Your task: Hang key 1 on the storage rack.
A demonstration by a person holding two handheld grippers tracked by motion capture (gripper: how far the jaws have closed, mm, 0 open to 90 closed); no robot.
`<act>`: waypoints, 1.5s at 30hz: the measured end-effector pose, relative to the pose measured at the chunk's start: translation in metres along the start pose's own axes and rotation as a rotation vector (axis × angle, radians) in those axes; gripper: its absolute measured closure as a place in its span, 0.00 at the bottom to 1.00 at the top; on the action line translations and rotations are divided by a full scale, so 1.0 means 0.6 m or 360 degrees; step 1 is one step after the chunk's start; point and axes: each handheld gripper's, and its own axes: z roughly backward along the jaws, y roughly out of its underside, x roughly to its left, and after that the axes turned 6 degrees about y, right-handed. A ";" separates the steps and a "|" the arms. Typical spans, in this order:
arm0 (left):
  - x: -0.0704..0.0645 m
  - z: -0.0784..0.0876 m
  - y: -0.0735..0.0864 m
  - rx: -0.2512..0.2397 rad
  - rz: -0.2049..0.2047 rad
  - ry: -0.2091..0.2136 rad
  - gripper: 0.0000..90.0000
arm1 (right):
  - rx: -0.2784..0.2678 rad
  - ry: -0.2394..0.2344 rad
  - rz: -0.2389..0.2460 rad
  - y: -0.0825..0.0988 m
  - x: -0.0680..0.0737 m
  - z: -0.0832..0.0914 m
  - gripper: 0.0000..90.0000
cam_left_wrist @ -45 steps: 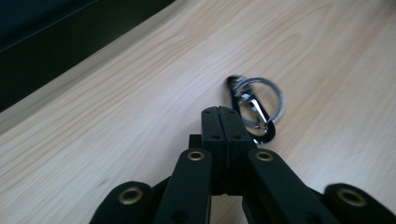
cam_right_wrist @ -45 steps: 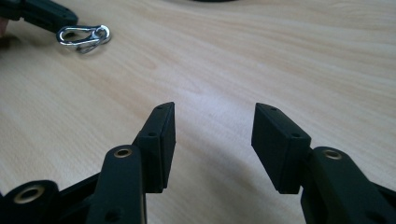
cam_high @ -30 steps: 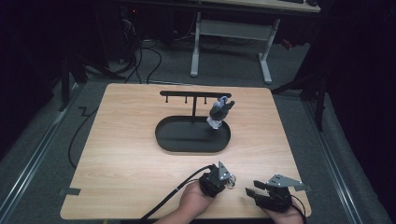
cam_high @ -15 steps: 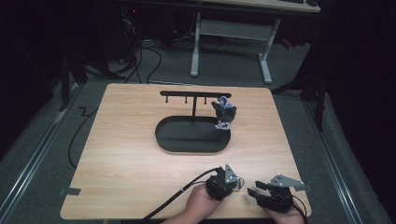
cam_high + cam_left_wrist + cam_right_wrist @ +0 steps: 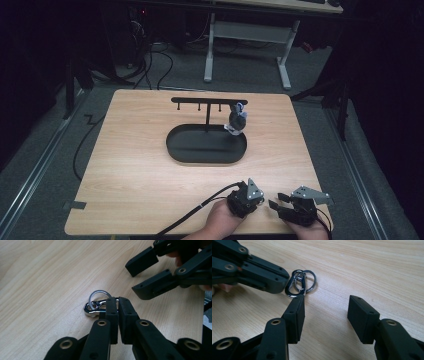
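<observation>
Down at the near edge of the wooden table [image 5: 150, 165], the left gripper [image 5: 117, 302] has its jaws nearly pressed together, a thin slit between the pads; they have just been opening slightly. The metal carabiner clip [image 5: 93, 308] with its split ring [image 5: 100, 296] lies flat on the wood right at the jaw tips, touching or just beside the left pad; whether the clip is still pinched I cannot tell. Just beside it, the right gripper [image 5: 325, 310] has its jaws spread, bare wood between them, one tip touching or almost touching the clip. Farther out, mid-table, stands a black oval tray [image 5: 207, 147] with a hook rack [image 5: 207, 100], from which a small grey keychain figure [image 5: 236, 121] hangs.
</observation>
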 end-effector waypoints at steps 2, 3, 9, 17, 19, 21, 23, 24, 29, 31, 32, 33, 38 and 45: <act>0.009 0.022 0.007 -0.0020 -0.0008 -0.0035 0.93 | 0.0008 0.0000 0.0002 0.001 0.001 0.002 0.54; 0.016 0.030 0.013 -0.0027 0.0007 -0.0055 0.91 | 0.0006 0.0002 0.0005 0.001 0.002 0.002 0.54; 0.059 0.089 0.062 -0.0010 0.0003 -0.0221 0.80 | 0.0002 0.0027 -0.0005 0.000 0.000 -0.002 0.53; 0.153 0.213 0.138 0.0053 0.0034 -0.0495 0.70 | -0.0032 0.0097 -0.0036 0.001 -0.004 0.006 0.53; 0.177 0.246 0.156 0.0051 0.0071 -0.0556 0.68 | -0.0046 0.0113 -0.0044 0.000 -0.006 0.008 0.53; 0.199 0.277 0.175 0.0021 0.0147 -0.0585 0.65 | -0.0053 0.0129 -0.0048 0.000 -0.008 0.010 0.53; 0.212 0.295 0.197 -0.0019 0.0219 -0.0601 0.61 | -0.0050 0.0147 -0.0053 0.000 -0.009 0.010 0.52; 0.216 0.301 0.207 -0.0037 0.0255 -0.0603 0.60 | -0.0048 0.0165 -0.0053 0.001 -0.009 0.011 0.52; 0.224 0.322 0.205 -0.0152 0.0301 -0.0605 0.50 | -0.0064 0.0224 -0.0060 -0.002 -0.008 0.011 0.52; 0.226 0.326 0.205 -0.0179 0.0293 -0.0599 0.48 | -0.0069 0.0244 -0.0061 -0.002 -0.007 0.012 0.52; 0.225 0.326 0.205 -0.0170 0.0286 -0.0584 0.48 | -0.0080 0.0250 -0.0057 -0.002 -0.006 0.013 0.52; 0.223 0.325 0.206 -0.0161 0.0260 -0.0577 0.48 | -0.0078 0.0265 -0.0076 -0.001 -0.005 0.014 0.52; 0.215 0.319 0.205 -0.0129 0.0183 -0.0554 0.47 | -0.0105 0.0326 -0.0111 -0.001 -0.005 0.021 0.51; 0.209 0.313 0.207 -0.0135 0.0156 -0.0541 0.48 | -0.0077 0.0338 -0.0112 -0.011 -0.004 0.015 0.49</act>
